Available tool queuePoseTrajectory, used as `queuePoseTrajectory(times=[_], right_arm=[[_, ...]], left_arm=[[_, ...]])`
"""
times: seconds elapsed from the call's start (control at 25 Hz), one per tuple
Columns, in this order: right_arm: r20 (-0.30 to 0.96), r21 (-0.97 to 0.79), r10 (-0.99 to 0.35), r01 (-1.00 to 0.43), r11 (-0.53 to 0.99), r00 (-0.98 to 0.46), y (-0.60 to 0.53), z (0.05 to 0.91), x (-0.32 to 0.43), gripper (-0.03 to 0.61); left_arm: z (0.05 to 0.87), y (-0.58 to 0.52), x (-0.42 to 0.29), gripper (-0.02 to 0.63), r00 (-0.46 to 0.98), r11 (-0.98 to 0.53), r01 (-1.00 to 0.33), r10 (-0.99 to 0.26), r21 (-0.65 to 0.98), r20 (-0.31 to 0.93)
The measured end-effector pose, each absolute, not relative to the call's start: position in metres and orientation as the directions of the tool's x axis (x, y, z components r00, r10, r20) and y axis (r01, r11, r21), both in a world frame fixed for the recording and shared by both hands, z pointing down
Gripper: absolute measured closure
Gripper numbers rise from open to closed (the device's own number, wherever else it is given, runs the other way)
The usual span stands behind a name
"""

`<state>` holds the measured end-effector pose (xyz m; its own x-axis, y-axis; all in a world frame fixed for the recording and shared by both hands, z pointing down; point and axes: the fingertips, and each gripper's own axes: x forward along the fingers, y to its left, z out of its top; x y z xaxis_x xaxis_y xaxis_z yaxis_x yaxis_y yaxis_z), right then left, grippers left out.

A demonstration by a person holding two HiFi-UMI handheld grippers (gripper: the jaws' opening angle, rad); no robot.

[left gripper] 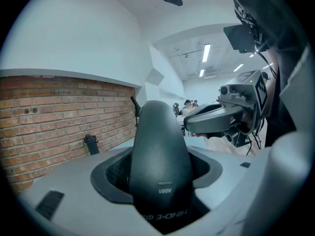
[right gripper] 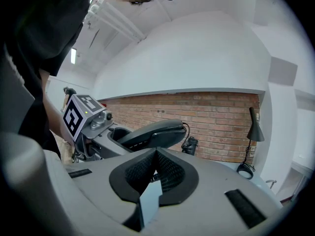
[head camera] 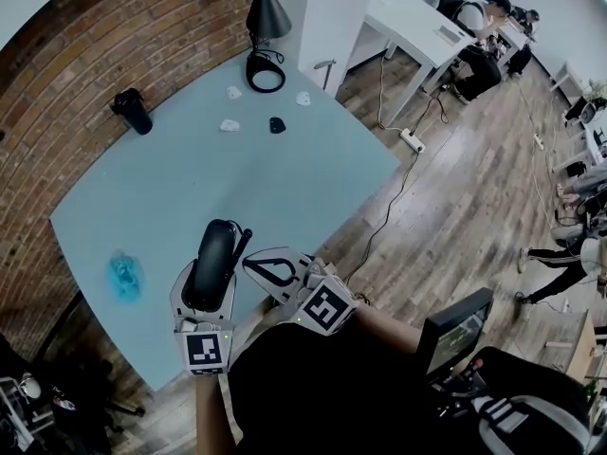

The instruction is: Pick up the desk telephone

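Held almost level close to the body, over the table's (head camera: 237, 178) near edge, the left gripper (head camera: 210, 284) clamps the handset (left gripper: 157, 156), while the right gripper (head camera: 276, 271) beside it has its jaws together, empty.

Desk lamp (head camera: 266, 17) (black) by brick wall (head camera: 95, 55)

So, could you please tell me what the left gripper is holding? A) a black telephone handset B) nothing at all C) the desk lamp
A: in the left gripper view, the left gripper has its jaws closed around the black telephone handset.
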<state>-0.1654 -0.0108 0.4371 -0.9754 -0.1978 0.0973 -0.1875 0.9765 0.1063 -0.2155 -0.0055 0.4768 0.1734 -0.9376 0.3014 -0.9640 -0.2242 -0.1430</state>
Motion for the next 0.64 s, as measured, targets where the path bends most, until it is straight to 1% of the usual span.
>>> queuePoseTrajectory(times=[0.32, 0.48, 0.64], right_arm=[[0.103, 0.106, -0.221, -0.210, 0.972, -0.970, -0.016, 0.440, -0.161, 0.557], [0.090, 0.094, -0.232, -0.224, 0.970, -0.968, -0.020, 0.438, -0.162, 0.557], [0.118, 0.119, -0.166, -0.152, 0.981, -0.979, -0.015, 0.440, -0.174, 0.557]], left_arm=[[0.477, -0.008, -0.211, 0.296, 0.181, -0.229, -0.964, -0.938, -0.134, 0.297], [0.481, -0.010, -0.215, 0.296, 0.172, -0.223, -0.966, -0.932, -0.130, 0.318], [0.481, -0.005, -0.231, 0.296, 0.124, -0.179, -0.975, -0.932, -0.134, 0.342]])
